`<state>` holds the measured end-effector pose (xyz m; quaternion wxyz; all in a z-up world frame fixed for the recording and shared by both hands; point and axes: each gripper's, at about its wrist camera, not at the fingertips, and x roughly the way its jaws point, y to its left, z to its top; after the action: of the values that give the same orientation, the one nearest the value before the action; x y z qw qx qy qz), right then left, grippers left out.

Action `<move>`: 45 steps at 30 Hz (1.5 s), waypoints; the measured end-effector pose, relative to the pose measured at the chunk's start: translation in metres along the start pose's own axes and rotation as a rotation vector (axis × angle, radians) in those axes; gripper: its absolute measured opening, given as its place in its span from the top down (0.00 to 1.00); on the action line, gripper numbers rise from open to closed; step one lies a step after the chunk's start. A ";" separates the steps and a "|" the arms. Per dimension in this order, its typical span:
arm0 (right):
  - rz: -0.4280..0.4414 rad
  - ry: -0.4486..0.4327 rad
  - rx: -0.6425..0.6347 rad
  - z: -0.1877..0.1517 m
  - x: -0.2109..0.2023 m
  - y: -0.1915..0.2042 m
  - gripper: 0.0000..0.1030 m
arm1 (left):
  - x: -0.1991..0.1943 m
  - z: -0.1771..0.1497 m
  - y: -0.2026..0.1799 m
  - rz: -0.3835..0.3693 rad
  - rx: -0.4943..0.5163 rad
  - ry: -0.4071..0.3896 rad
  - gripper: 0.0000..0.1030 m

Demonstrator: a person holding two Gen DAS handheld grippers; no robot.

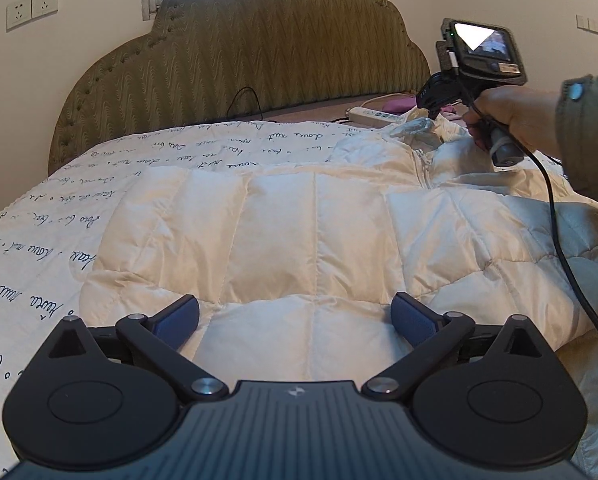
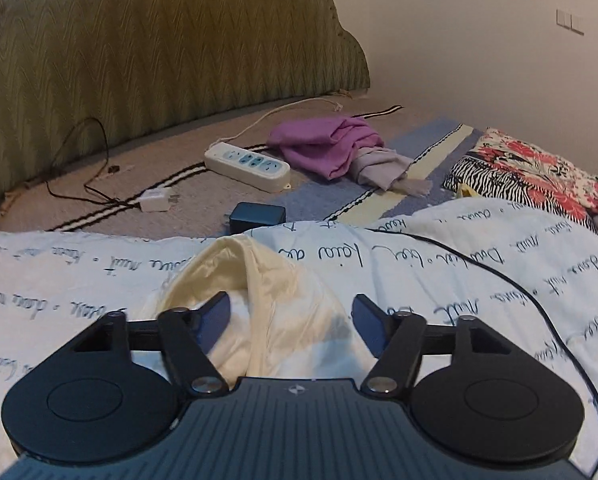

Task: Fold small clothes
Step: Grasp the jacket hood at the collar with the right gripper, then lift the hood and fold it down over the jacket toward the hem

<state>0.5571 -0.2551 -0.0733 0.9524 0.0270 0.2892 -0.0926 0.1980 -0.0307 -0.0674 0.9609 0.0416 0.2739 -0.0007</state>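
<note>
Fingers of both the left gripper (image 1: 295, 318) and right gripper (image 2: 291, 320) spread wide over cream jacket (image 1: 279, 232).

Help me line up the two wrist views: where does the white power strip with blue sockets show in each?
Left wrist: white power strip with blue sockets lies far right of centre, below the right gripper.
Right wrist: upper centre, beside the purple garment.
Shared landmark: green zigzag headboard.

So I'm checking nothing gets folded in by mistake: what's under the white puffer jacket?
The white puffer jacket lies on a white quilt with handwriting print, which shows around its edges. Whatever sits directly beneath the jacket's middle is covered and cannot be seen.
</note>
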 end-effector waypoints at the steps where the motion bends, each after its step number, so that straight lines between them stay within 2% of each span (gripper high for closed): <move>1: -0.001 0.002 -0.003 0.002 0.005 0.000 0.58 | 0.000 0.000 -0.001 0.001 0.002 0.001 0.00; 2: -0.001 0.004 0.003 0.004 0.009 0.000 0.63 | 0.001 -0.001 -0.001 0.003 0.005 0.002 0.00; 3: 0.006 0.005 0.014 0.006 0.011 -0.002 0.78 | 0.001 0.000 -0.001 0.004 0.006 0.003 0.00; 5: 0.030 -0.001 0.037 0.007 0.010 -0.004 0.96 | 0.002 0.000 -0.002 0.006 0.007 0.004 0.00; 10: 0.090 -0.131 0.065 0.009 -0.030 -0.010 0.96 | 0.002 0.000 -0.002 0.006 0.007 0.003 0.00; 13: 0.168 -0.220 0.090 0.013 -0.078 -0.018 0.96 | 0.002 0.000 -0.001 0.005 0.003 0.003 0.00; 18: 0.262 -0.362 0.029 0.011 -0.174 -0.028 0.96 | 0.002 0.001 -0.001 0.006 -0.001 0.001 0.00; 22: 0.348 -0.426 -0.032 -0.008 -0.251 -0.038 0.96 | 0.001 0.001 0.001 0.003 -0.017 -0.001 0.00; 27: 0.394 -0.476 -0.096 -0.048 -0.329 -0.050 0.96 | -0.009 0.003 0.013 -0.013 -0.085 -0.037 0.00; 31: 0.398 -0.485 -0.115 -0.085 -0.373 -0.060 0.96 | -0.026 0.005 0.026 0.007 -0.170 -0.142 0.00; 34: 0.393 -0.463 -0.132 -0.119 -0.401 -0.063 0.96 | -0.043 0.006 0.039 0.062 -0.250 -0.242 0.00; 37: 0.376 -0.444 -0.180 -0.161 -0.423 -0.058 0.96 | -0.050 0.008 0.052 0.113 -0.333 -0.287 0.00; 41: 0.376 -0.419 -0.287 -0.212 -0.443 -0.046 0.97 | -0.043 0.009 0.069 0.129 -0.428 -0.241 0.00; 44: 0.410 -0.351 -0.340 -0.230 -0.448 -0.040 0.95 | -0.035 0.008 0.075 0.112 -0.460 -0.179 0.00; 45: 0.435 -0.305 -0.371 -0.235 -0.449 -0.037 0.90 | -0.033 0.007 0.076 0.110 -0.465 -0.166 0.00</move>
<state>0.0557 -0.1944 -0.0195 0.9709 -0.1003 0.1428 0.1643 0.1753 0.0435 -0.0383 0.9624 -0.1658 0.1841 0.1113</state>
